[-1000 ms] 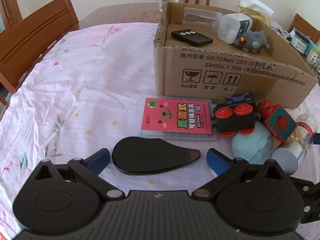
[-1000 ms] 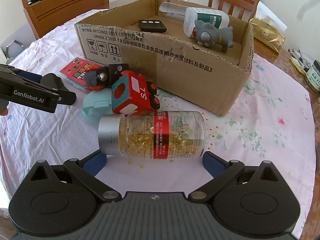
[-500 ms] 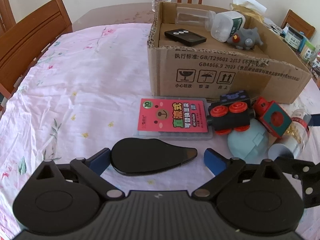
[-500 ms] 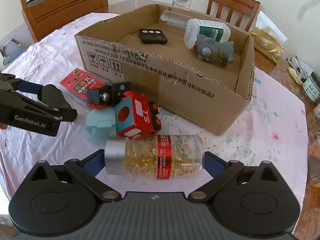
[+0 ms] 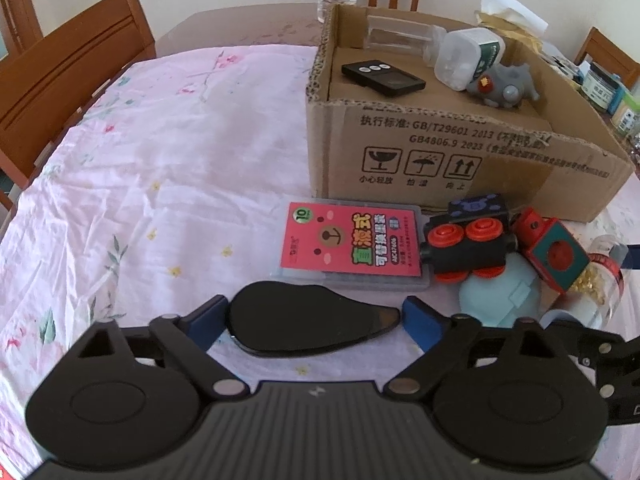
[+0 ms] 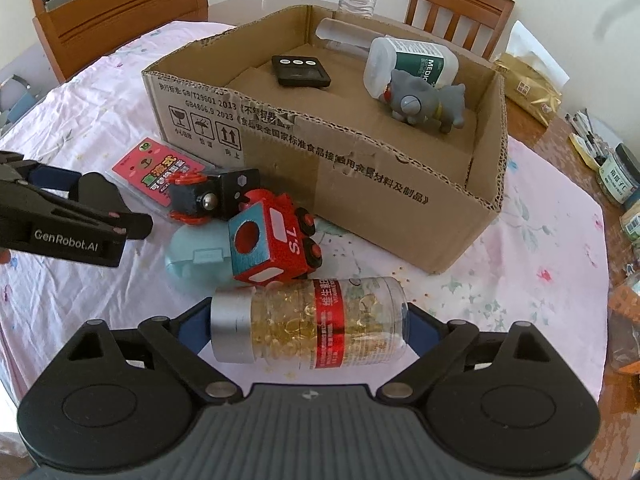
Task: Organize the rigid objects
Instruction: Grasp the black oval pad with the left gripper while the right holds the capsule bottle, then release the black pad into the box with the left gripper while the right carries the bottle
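Closing in on both sides now: the left gripper (image 5: pixel 314 316) has just been narrowing its jaws around the flat black teardrop-shaped piece (image 5: pixel 308 322), left pad right at its rounded end, right pad a hair off the tip, so not yet a firm pinch. Over on the right, the right gripper (image 6: pixel 308 326) has been squeezing in too, and its pads now meet the silver cap and the base of the capsule bottle (image 6: pixel 308 326), which lies on its side on the pink floral tablecloth (image 5: pixel 160 160). That reads as two pick-ups about to start, both likely bound for the box.

Just beyond, a huddle waits its turn: the pale blue case (image 6: pixel 196 258), the red toy car (image 6: pixel 276 246) leaning on it, the black toy car (image 5: pixel 466 244), and the red card pack (image 5: pixel 352 246).

Further back, the cardboard box (image 6: pixel 360 172) already holds a black remote (image 6: pixel 300 70), a white medicine bottle (image 6: pixel 412 66), a clear bottle (image 6: pixel 344 38), and a grey toy figure (image 6: pixel 424 104).
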`<action>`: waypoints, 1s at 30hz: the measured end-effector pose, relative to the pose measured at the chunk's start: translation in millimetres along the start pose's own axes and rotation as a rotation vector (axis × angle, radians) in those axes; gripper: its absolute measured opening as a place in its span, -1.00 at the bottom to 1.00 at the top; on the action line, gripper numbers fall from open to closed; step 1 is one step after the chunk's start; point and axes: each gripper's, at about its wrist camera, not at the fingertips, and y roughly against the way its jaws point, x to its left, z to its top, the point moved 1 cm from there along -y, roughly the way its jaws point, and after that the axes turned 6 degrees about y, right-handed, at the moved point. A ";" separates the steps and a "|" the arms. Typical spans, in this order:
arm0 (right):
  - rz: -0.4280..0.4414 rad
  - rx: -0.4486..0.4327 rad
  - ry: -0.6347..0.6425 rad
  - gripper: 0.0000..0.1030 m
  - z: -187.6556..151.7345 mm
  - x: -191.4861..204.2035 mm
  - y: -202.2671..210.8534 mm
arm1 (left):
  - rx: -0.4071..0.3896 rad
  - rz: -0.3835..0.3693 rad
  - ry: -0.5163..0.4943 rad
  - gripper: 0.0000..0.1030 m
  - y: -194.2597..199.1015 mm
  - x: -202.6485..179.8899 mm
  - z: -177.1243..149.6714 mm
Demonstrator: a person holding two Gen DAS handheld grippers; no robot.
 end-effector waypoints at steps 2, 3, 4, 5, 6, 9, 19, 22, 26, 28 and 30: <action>0.003 0.005 0.001 0.89 -0.4 0.3 0.7 | 0.008 -0.003 -0.007 0.74 -0.6 0.1 0.6; 0.006 0.008 -0.001 0.89 -0.6 -0.1 0.9 | 0.011 -0.004 -0.009 0.74 -0.7 0.2 0.6; 0.010 0.012 -0.003 0.89 -0.7 -0.5 1.2 | 0.016 -0.005 -0.012 0.74 -0.6 0.4 0.9; 0.014 0.017 -0.003 0.89 -1.0 -0.9 1.7 | 0.022 -0.008 -0.016 0.74 -0.3 0.5 1.2; 0.017 0.023 -0.003 0.89 -1.1 -1.2 2.2 | 0.028 -0.011 -0.022 0.74 0.2 0.7 1.5; 0.027 0.042 0.005 0.89 -1.8 -1.2 5.5 | 0.037 -0.021 -0.050 0.74 4.1 2.1 3.1; 0.065 0.032 0.041 0.89 0.5 -13.4 36.5 | 0.081 -0.102 -0.199 0.74 35.4 4.5 18.1; 0.081 0.012 0.043 0.89 5.1 -21.4 48.3 | 0.063 -0.132 -0.243 0.74 53.2 0.8 27.1; 0.091 -0.028 0.041 0.89 13.7 -31.7 64.5 | 0.015 -0.171 -0.312 0.74 73.5 -14.9 46.5; 0.081 -0.048 0.043 0.89 18.9 -36.3 70.6 | -0.026 -0.195 -0.325 0.74 81.9 -25.2 60.7; 0.064 -0.072 0.045 0.89 24.9 -41.1 76.8 | -0.063 -0.218 -0.339 0.74 87.0 -34.4 74.1</action>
